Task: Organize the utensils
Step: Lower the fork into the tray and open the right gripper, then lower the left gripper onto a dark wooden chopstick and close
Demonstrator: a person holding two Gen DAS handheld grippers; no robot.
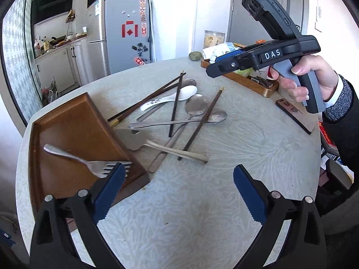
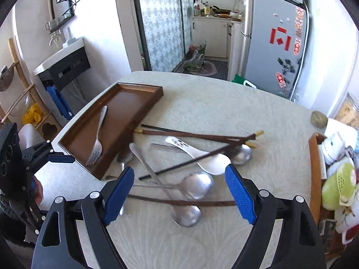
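You are holding both tongs spread wide with nothing between the pads: the left gripper (image 1: pixel 179 192) is hanging at the bottom of the left wrist view over bare table (image 1: pixel 246 157), and the right gripper (image 2: pixel 179 192) is hovering low in the right wrist view above the pile.

One fork (image 1: pixel 89 161) is already lying in the brown tray (image 1: pixel 74 121), at the left of that view. Everything else is still sitting on the table just right of the tray: dark chopsticks (image 1: pixel 175 105), a white spoon (image 1: pixel 179 95), several metal spoons (image 2: pixel 197 186) and a spatula (image 1: pixel 134 137) resting against the tray's edge.

The trouble is the tangle. The chopsticks are crossing over the spoon handles, so if you are closing on one stick you are likely catching a second piece or dragging the whole heap along. The thin sticks and flat handles are lying flush on the cloth, so the pads may be sliding over them. Lifting a spoon from under a chopstick could be flicking that stick toward the table edge. The spatula could be nudging the tray when pulled.
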